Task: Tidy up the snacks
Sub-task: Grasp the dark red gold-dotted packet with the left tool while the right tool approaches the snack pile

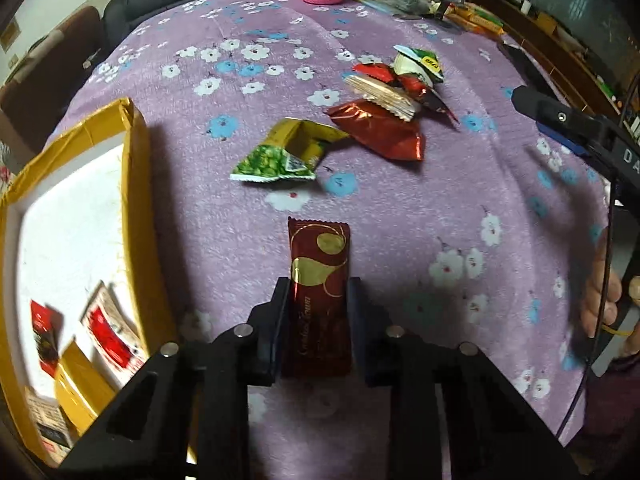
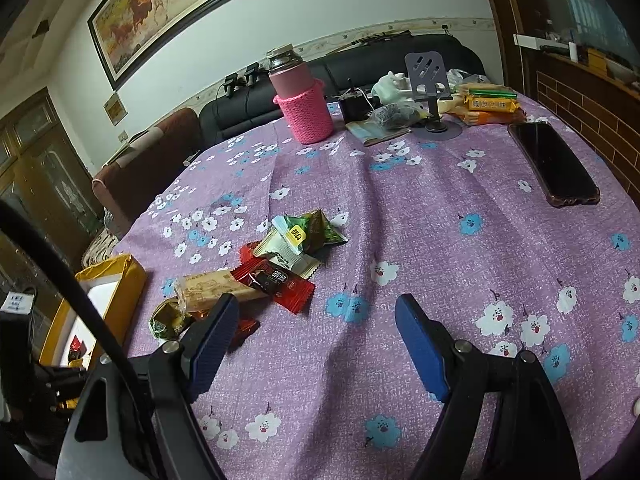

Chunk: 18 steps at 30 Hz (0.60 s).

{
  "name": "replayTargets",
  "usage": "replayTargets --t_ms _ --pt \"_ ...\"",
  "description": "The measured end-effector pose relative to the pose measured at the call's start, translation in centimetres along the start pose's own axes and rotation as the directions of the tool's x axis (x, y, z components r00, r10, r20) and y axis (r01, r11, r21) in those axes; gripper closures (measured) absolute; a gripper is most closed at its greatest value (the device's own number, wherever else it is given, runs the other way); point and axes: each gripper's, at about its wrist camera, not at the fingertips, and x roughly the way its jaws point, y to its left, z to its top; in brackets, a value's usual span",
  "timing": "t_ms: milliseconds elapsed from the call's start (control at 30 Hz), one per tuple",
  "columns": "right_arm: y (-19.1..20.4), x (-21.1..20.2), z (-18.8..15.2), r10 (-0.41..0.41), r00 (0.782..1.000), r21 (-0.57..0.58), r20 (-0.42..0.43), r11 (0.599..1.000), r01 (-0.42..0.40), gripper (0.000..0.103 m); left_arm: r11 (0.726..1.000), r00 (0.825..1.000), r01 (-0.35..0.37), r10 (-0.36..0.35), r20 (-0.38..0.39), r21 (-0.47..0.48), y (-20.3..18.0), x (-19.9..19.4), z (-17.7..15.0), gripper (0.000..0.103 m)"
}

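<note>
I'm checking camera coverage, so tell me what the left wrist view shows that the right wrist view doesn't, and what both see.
Only the left wrist view shows the left tool shut on a dark red snack bar, plus packets lying inside the yellow box.

Only the right wrist view shows the open right tool, a black phone, a horse painting and the pink bottle's lid.

Both show the purple floral tablecloth, the loose snack pile and the yellow box.

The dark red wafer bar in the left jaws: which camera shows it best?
Left wrist view. The dark red wafer bar sits centred, clamped by the left gripper, its gold print visible. The right wrist view does not show it, only the loose snack pile.
</note>
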Motion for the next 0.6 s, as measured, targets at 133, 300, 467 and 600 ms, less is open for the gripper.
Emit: replayTargets --t_ms 133,300,467,600 --pt "-0.9 -0.1 0.2 0.000 1.000 0.037 0.005 0.999 0.000 0.023 0.998 1.000 0.014 -0.013 0.018 -0.058 0.2 0.1 0.3 0.067" --pt "-2.8 -1.3 1.0 0.009 0.998 0.094 0.063 0.995 -0.015 0.023 0.998 0.997 -0.060 0.061 0.042 -0.012 -1.5 0.5 0.3 0.060" --pt "-7.3 -2.4 1.9 -0.001 0.991 0.247 0.132 0.968 -0.032 0.023 0.999 0.994 -0.052 0.051 0.100 0.009 -1.9 0.1 -0.2 0.076" --pt "-8.0 -1.3 1.8 0.017 0.995 0.279 0.094 0.959 -0.043 0.025 1.000 0.992 0.002 0.002 0.123 -0.030 -0.9 -1.0 -0.5 0.076"
